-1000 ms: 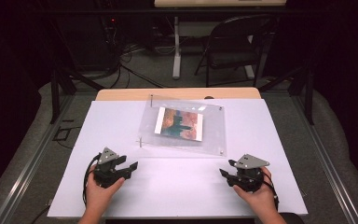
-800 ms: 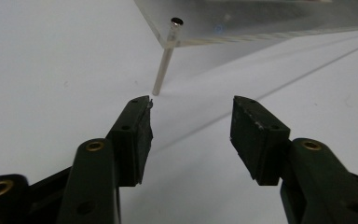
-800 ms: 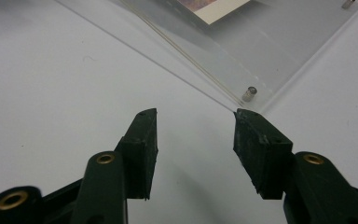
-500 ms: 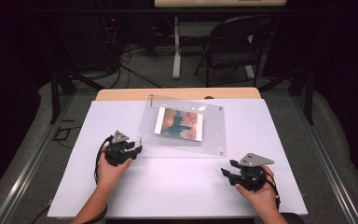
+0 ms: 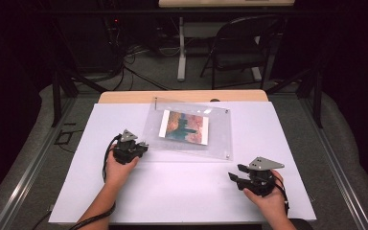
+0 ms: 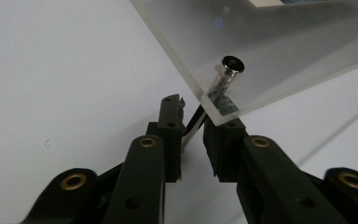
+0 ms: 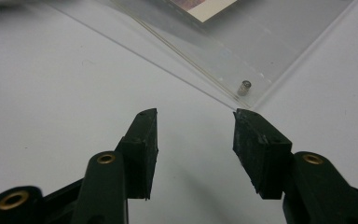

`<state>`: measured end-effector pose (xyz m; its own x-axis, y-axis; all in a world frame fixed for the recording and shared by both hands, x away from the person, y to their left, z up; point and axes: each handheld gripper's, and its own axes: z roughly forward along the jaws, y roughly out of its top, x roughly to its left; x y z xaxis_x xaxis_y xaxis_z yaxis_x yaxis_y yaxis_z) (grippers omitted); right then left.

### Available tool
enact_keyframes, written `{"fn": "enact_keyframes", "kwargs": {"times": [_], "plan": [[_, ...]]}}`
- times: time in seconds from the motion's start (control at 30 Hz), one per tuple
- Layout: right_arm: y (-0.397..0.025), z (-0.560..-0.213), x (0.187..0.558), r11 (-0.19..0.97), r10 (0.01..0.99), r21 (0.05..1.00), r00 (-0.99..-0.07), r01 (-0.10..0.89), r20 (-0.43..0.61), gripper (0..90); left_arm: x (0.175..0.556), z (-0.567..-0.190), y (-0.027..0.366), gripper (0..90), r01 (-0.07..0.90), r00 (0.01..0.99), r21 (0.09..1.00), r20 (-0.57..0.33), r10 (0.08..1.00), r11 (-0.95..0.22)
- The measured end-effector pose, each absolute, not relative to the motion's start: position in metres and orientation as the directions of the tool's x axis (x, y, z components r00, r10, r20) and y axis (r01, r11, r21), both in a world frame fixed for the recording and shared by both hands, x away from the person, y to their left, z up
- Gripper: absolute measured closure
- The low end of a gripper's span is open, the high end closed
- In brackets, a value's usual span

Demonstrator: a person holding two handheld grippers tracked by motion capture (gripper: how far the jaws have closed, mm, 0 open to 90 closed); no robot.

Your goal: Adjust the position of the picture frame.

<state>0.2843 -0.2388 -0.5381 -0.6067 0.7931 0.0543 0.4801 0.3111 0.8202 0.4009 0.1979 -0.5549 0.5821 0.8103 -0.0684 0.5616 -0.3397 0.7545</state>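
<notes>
— At the near left corner of the clear acrylic frame (image 5: 189,129), what is the left gripper (image 5: 135,149) doing?
— Its jaws are nearly closed around the metal standoff pin (image 6: 223,80) under that corner. I'd judge it is set to turn or pull the pin, but I cannot tell whether the pads actually pinch it.
— And the right gripper (image 5: 239,174)?
— Held low, well apart from the frame, jaws wide open with nothing between them. It points toward the near right corner, where another small pin (image 7: 244,87) stands, probably waiting its turn.
— Where does the frame lie?
— Flat on the white table (image 5: 182,191), toward the far middle, with a picture (image 5: 184,127) sandwiched inside.
— The room?
— Dark; a folding chair (image 5: 239,48), cables on the floor and another table's leg stand beyond
</notes>
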Motion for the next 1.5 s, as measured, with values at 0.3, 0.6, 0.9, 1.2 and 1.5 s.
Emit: {"fn": "enact_keyframes", "kwargs": {"times": [0.3, 0.6, 0.9, 1.2, 1.5], "plan": [[-0.238, -0.54, 0.285, 0.311, 0.791, 0.819, -0.609, 0.483, 0.059, 49.2, 0.403, -0.555, 0.199, 79.9, 0.551, 0.602, 0.759, -0.071, 0.796, -0.349], [-0.237, -0.541, 0.286, 0.311, 0.789, 0.816, -0.611, 0.487, 0.064, 49.6, 0.397, -0.553, 0.194, 81.7, 0.542, 0.631, 0.75, -0.065, 0.773, -0.379], [-0.234, -0.54, 0.284, 0.316, 0.778, 0.815, -0.624, 0.486, 0.071, 51.5, 0.367, -0.543, 0.175, 82.8, 0.523, 0.679, 0.747, -0.073, 0.731, -0.411], [-0.235, -0.538, 0.28, 0.309, 0.776, 0.819, -0.626, 0.484, 0.077, 52.1, 0.332, -0.54, 0.145, 82.7, 0.513, 0.733, 0.737, -0.11, 0.671, -0.44], [-0.234, -0.535, 0.278, 0.314, 0.778, 0.82, -0.625, 0.478, 0.066, 52.9, 0.312, -0.542, 0.12, 82.7, 0.498, 0.771, 0.728, -0.124, 0.624, -0.471]]}}
